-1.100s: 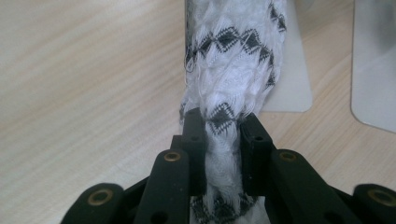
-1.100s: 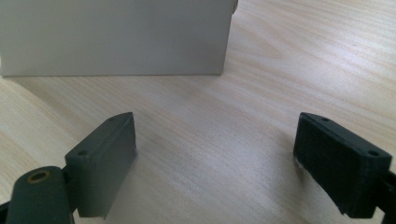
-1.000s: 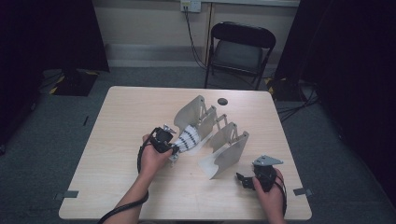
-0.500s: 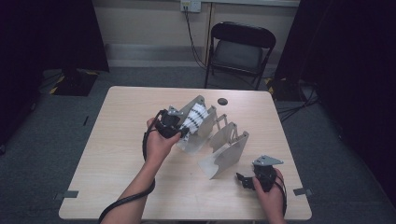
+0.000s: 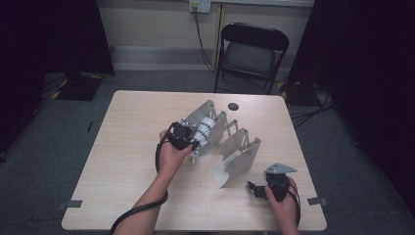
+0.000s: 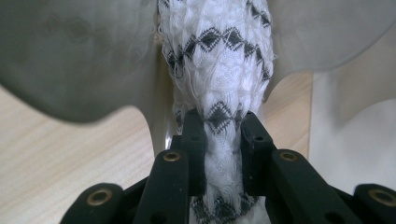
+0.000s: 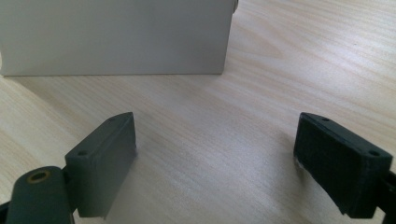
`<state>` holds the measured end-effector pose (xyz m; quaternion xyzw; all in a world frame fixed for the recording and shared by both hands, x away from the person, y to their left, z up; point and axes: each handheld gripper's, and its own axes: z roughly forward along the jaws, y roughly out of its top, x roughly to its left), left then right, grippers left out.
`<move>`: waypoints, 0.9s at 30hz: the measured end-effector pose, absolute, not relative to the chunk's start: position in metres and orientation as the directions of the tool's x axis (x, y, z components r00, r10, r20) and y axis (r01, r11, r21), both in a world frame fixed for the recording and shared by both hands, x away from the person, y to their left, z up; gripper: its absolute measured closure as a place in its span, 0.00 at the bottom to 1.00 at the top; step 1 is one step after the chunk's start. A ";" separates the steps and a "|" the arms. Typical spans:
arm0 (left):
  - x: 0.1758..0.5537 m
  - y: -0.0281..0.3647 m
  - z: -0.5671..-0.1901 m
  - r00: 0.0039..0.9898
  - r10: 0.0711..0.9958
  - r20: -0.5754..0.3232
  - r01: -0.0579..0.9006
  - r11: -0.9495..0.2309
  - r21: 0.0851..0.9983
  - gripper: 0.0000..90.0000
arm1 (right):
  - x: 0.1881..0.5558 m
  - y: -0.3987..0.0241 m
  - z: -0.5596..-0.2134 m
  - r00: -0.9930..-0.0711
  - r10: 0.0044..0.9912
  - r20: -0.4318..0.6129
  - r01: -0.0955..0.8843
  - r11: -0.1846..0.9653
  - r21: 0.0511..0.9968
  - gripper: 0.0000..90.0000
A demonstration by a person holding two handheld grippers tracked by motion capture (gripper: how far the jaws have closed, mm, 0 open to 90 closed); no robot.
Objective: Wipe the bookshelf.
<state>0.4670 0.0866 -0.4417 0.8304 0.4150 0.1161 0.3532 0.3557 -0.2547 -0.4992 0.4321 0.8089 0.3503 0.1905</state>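
Observation:
A white sock with black diamond bands [image 6: 219, 70] is stretched over a grey foot-shaped plate of the metal rack [image 5: 235, 147] at the table's middle. My left gripper [image 6: 220, 140] is shut on the sock's lower end, its pads [image 6: 194, 140] squeezing the knit between them. From above, that left gripper [image 5: 192, 142] sits at the rack's left side with the sock [image 5: 204, 128] running up from it. My right gripper [image 7: 215, 154] stands open over bare wood, nothing between its jaws. It rests near the front right corner [image 5: 254, 188], just below the rack's nearest plate.
The light wooden table [image 5: 127, 137] has free room on its left half. A small dark disc [image 5: 233, 106] lies near the far edge. A folding chair [image 5: 252, 51] stands behind the table. The rack's nearest plate [image 7: 116, 37] rises close ahead of the right gripper.
My left hand has moved up and away from me toward the rack's back, carrying the sock's end along the plate. The right hand has kept still.

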 end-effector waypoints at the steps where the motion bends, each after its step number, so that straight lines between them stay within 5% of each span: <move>1: 0.467 0.087 -0.445 0.622 0.776 -0.101 0.605 -0.394 0.692 0.84 | 0.356 -0.255 -0.499 -0.554 0.832 -0.006 0.565 0.381 0.732 0.14; 27: 0.436 0.122 -0.474 0.609 0.784 -0.124 0.653 -0.405 0.640 0.84 | 0.356 -0.255 -0.499 -0.554 0.833 -0.005 0.566 0.381 0.731 0.14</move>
